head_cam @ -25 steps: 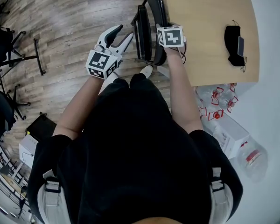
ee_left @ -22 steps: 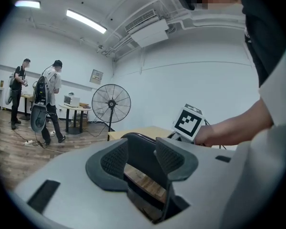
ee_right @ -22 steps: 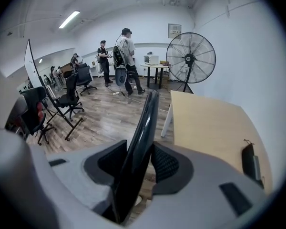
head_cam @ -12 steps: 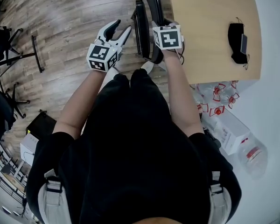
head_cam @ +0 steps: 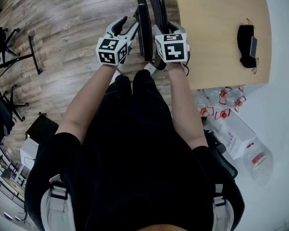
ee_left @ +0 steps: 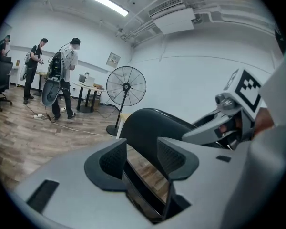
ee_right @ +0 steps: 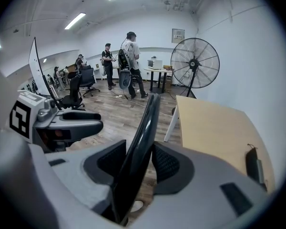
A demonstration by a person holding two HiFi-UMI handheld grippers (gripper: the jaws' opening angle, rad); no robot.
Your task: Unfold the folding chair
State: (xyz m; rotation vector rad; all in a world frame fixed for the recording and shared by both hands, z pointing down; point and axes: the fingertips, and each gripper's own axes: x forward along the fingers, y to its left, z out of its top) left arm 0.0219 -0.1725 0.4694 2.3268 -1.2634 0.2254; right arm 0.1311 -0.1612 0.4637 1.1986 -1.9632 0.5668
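Beside the table's (head_cam: 216, 32) left edge, on the wood floor (head_cam: 62, 23), the folding chair (head_cam: 157, 4) stands folded and upright. Right gripper (ee_right: 133, 163): 2 jaws clamped on the curved backrest rim. Left gripper (head_cam: 126, 26): jaws have just been opening, now slightly spread astride the seat panel's edge, pads not pressing.

The left gripper's (ee_left: 143, 152) jaws fill the lower frame. They have just been opening and stand slightly apart. A dark edge of the folding chair (ee_left: 151, 128) sits low in the gap, and the pads are not pressing it. The chair's curved back rises just behind, at centre. From the right edge, the right gripper (ee_left: 196, 132) reaches to that back. A pedestal fan (ee_left: 126, 87) stands left of centre, and people (ee_left: 66, 68) stand at upper left on the wood floor (ee_left: 28, 135).
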